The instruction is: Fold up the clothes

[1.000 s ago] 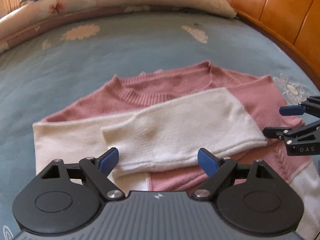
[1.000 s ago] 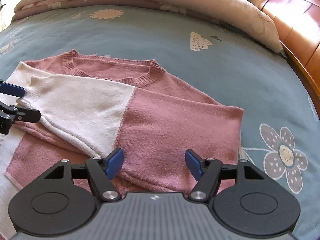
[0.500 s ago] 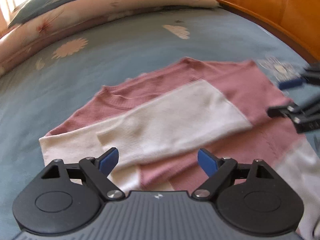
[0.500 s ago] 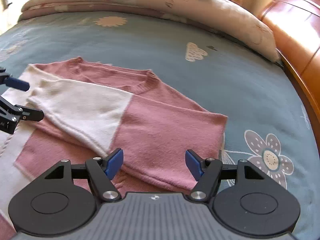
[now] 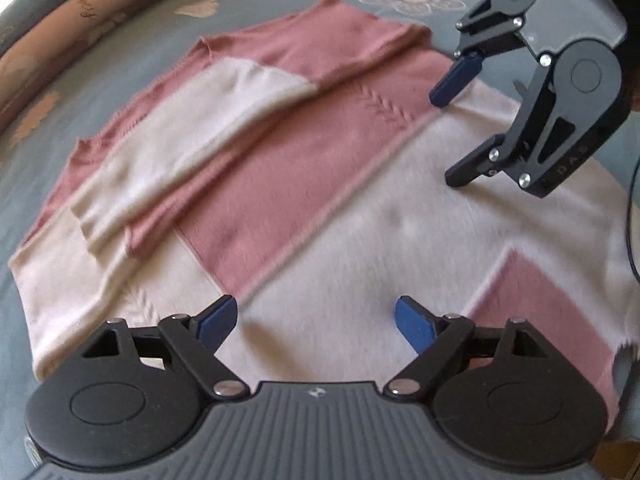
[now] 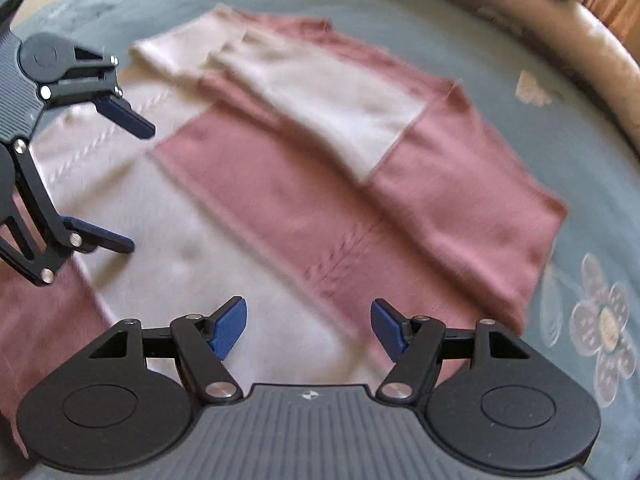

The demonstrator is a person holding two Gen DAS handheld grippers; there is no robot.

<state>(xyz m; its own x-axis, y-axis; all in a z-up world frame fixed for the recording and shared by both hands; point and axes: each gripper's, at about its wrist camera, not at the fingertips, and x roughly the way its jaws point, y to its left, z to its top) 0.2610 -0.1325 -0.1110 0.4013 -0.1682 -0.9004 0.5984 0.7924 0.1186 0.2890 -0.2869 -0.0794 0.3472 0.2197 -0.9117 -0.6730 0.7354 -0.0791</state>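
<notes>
The sweater (image 5: 304,184) lay flat on the bed (image 5: 120,32), both sleeves already folded across its chest. The left gripper (image 5: 316,324) and right gripper (image 6: 306,326) both hung open over its lower half, holding nothing. In the left view the right gripper was at 2 o'clock. A grab of only the top layer might have pulled the bottom edge up crooked. A rough tug might have slid the white sleeve (image 5: 192,128) out of place.

Pink-and-cream knit sweater (image 5: 304,184) lies flat on the bed (sleeves folded across its chest).
</notes>
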